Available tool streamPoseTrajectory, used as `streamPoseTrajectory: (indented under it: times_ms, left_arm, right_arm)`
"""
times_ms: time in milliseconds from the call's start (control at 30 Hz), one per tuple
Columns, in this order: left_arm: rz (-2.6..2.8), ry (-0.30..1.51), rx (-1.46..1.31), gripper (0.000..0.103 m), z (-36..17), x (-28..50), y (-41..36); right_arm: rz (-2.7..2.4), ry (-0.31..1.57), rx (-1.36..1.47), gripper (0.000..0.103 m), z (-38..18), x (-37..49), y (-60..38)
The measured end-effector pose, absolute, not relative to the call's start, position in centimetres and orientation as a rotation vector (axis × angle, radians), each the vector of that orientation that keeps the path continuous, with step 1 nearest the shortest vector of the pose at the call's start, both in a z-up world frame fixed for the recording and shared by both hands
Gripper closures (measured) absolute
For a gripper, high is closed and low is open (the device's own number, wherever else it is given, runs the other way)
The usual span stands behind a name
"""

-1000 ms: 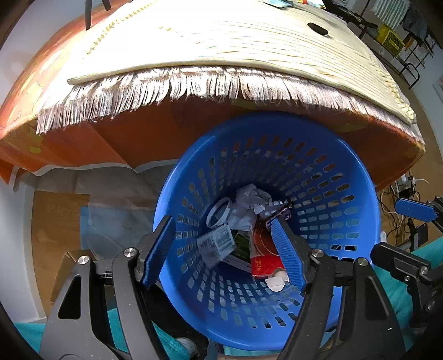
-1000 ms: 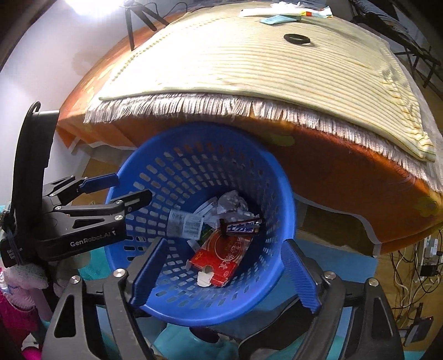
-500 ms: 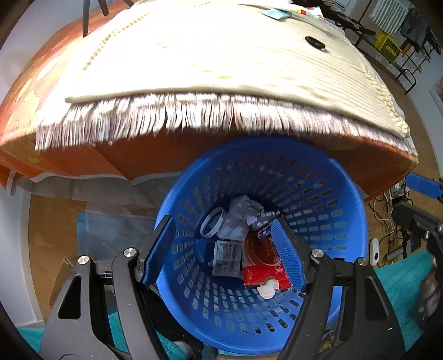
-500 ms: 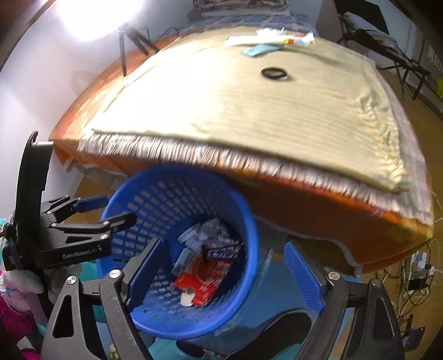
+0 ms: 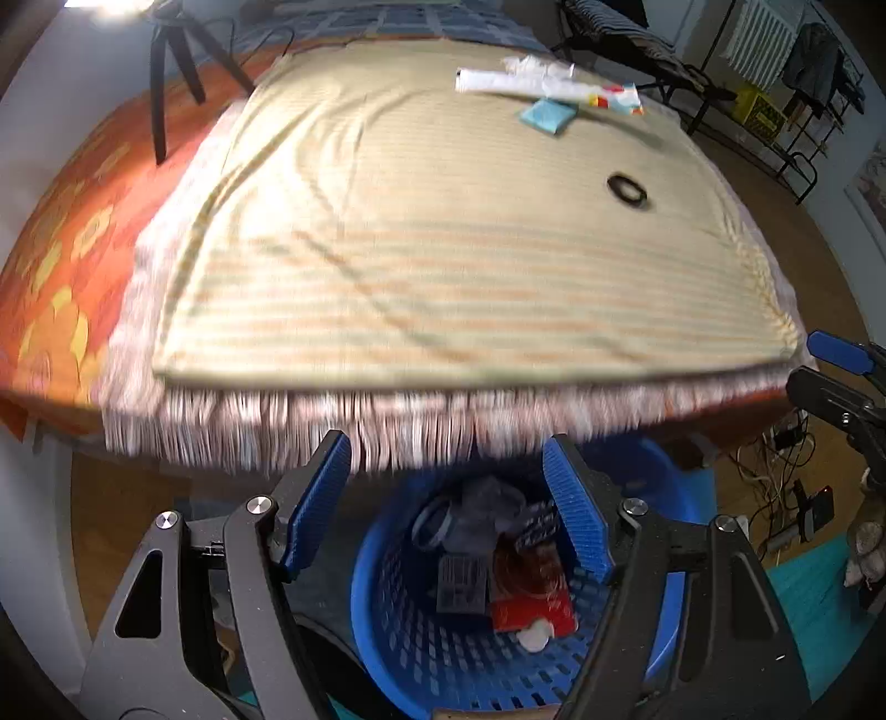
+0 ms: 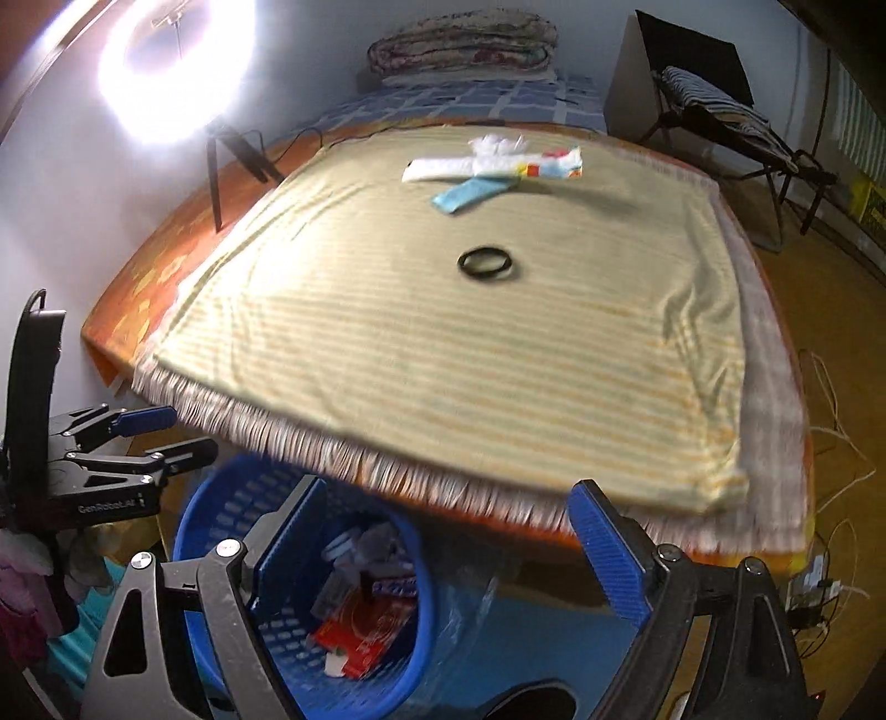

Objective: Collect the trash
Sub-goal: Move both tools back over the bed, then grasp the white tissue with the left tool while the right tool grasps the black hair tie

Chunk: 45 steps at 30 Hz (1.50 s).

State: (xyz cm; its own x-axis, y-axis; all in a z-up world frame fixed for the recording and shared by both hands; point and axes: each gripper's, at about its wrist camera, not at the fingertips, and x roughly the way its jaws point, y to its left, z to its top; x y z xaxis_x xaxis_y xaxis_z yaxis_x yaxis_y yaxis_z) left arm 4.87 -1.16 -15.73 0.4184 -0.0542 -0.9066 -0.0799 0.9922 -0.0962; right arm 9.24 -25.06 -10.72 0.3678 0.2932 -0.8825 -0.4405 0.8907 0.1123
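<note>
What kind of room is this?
Most likely a bedroom. A large bed with a striped fringed cover fills the view, a folded quilt lies at its far end, and a blue laundry-style basket holding trash stands at its foot.

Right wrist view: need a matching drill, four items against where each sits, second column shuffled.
Items:
1. black ring
2. red carton
3. light blue packet
4. folded quilt

Places:
A. inside the blue basket
B. far end of the bed, against the wall
C. middle of the striped cloth, alone
D. on the striped cloth, touching the long white wrapper

Pairs: 1-C, 2-A, 3-D, 4-B
</note>
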Motion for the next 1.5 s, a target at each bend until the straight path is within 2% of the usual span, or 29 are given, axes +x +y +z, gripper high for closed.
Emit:
streamPoseTrajectory:
  times_ms: [567,767,833,900,1233,1467,1500]
  left_arm:
    - [-0.111,0.992,-0.011,0.028,-9.3,18.9,-2.3]
    - [-0.124,0.986,-0.022,0.028,-9.2,25.0,-2.6]
    - [-0.128,0.985,-0.022,0.028,-9.3,26.8,-2.9]
    - [-0.13,0.983,-0.038,0.028,-9.4,29.1,-3.1]
    - [-0.122,0.996,-0.097,0.028,-11.7,38.7,-3.9]
    - [-0.129,1.035,-0.13,0.028,-14.1,42.9,-4.4]
    - [-0.131,1.046,-0.136,0.028,-14.6,43.4,-4.5]
  right_arm:
    - [0.515,1.123,-0.129,0.018,-10.6,18.1,-23.2]
    - [0.515,1.143,-0.134,0.034,-12.1,21.1,-22.2]
    - [0.512,1.162,-0.122,0.043,-12.9,22.1,-22.0]
    - [0.514,1.185,-0.097,0.046,-13.6,23.1,-22.0]
    - [0.54,1.192,-0.145,0.057,-15.6,26.3,-20.3]
    - [0.571,1.186,-0.18,0.06,-16.5,27.1,-19.4]
    - [0.572,1.184,-0.18,0.063,-16.5,27.2,-19.5]
